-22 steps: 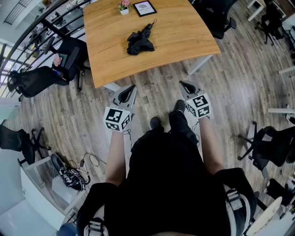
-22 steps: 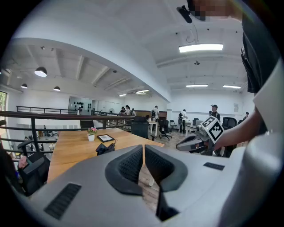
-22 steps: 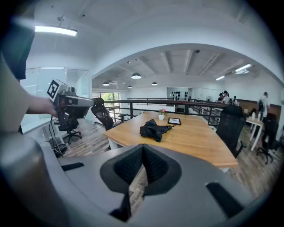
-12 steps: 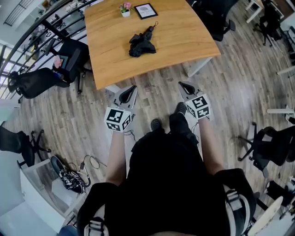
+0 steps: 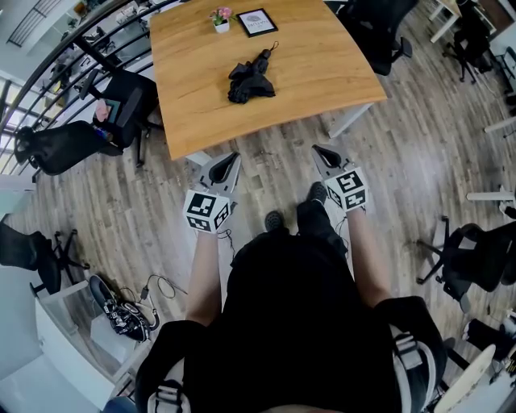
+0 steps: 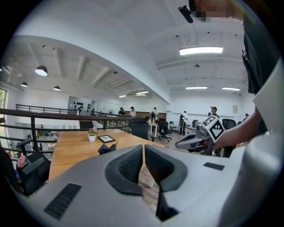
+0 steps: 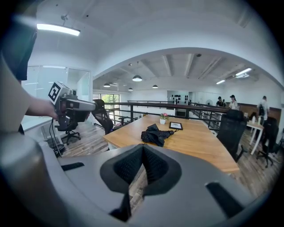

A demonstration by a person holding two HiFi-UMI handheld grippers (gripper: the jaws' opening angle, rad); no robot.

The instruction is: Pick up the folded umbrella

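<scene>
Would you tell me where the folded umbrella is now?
Head view, upper middle: the umbrella lies on the wooden table, just below the flowerpot and picture frame.

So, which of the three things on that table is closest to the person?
The black folded umbrella, lying in the middle; the little flower pot and the framed picture sit beyond it at the far edge.

This is an open-plan office. A large wooden table [image 5: 322, 73] stands on a wood-plank floor [image 5: 419, 137], with black swivel chairs [image 5: 60, 143] to its left and more past its far right corner. A black metal railing [image 5: 56, 48] runs along the table's left side. A framed picture [image 5: 256, 22] and a small potted plant [image 5: 220, 16] sit at its far end. Beyond the table, people [image 6: 214, 116] stand among other desks and chairs under long ceiling strip lights [image 6: 201, 50].
</scene>
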